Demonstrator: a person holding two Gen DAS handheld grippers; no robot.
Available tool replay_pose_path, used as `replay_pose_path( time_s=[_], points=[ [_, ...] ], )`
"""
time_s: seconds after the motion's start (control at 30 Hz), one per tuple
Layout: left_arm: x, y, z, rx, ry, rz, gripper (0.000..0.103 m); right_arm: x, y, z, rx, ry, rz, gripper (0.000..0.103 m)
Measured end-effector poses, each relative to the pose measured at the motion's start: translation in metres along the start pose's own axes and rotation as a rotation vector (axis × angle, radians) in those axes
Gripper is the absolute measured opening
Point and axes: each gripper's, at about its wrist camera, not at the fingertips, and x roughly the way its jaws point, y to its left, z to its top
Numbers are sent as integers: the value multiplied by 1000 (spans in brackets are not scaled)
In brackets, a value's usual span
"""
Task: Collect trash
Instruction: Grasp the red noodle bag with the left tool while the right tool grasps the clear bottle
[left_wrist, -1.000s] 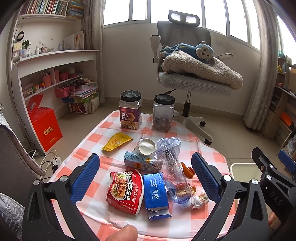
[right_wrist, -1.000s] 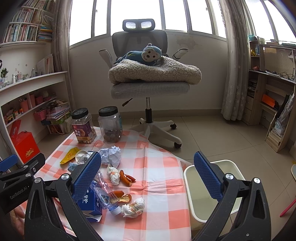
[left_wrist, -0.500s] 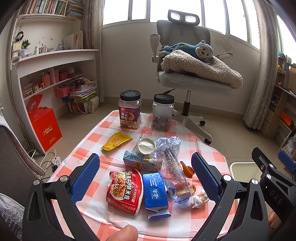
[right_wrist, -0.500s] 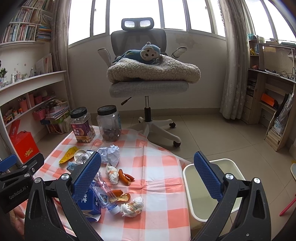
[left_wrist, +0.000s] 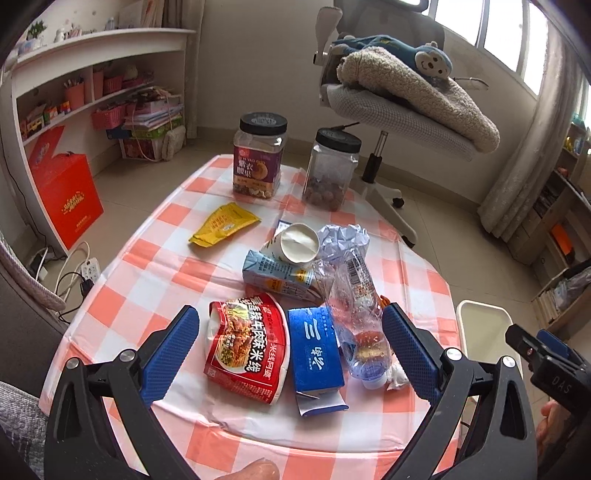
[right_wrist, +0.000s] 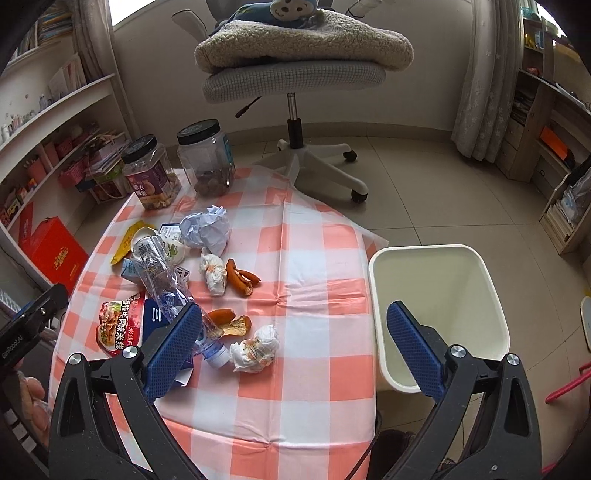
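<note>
Trash lies on a checked tablecloth (left_wrist: 155, 258): a red noodle packet (left_wrist: 249, 347), a blue carton (left_wrist: 316, 358), a crushed clear bottle (left_wrist: 356, 314), a light-blue milk carton (left_wrist: 277, 275), a paper cup (left_wrist: 298, 243), a yellow sachet (left_wrist: 225, 223) and crumpled paper (right_wrist: 207, 229). Tissue wads (right_wrist: 255, 349) and orange peels (right_wrist: 242, 280) show in the right wrist view. My left gripper (left_wrist: 290, 350) is open above the packet and carton. My right gripper (right_wrist: 293, 347) is open and empty above the table's right edge, beside the white bin (right_wrist: 439, 314).
Two black-lidded jars (left_wrist: 260, 155) (left_wrist: 332, 170) stand at the table's far edge. A grey office chair (right_wrist: 295, 74) with a blanket and plush toy stands behind. White shelves (left_wrist: 74, 92) and a red box (left_wrist: 64, 192) are at the left.
Both grippers have moved forward and tilted down towards the table; the trash and bin now look closer and larger. Both stay open. Nothing on the table has moved.
</note>
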Motion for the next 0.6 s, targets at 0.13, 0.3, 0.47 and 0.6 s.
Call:
replay_pose_path(
  time_s=[0.13,0.3,0.47,0.6],
  points=[
    [25,-2,4,6,120,6,96,7,-11,28,43,53,63,96],
    [55,-19,8,-30,235,-24,96,34,-47,28,177,45,59,96],
    [95,-19,9,22,405,115,96,48,-67,27,229,132,87,96],
    [117,23,7,18,471,224,93,45,-68,31,194,140,85,96]
  ],
)
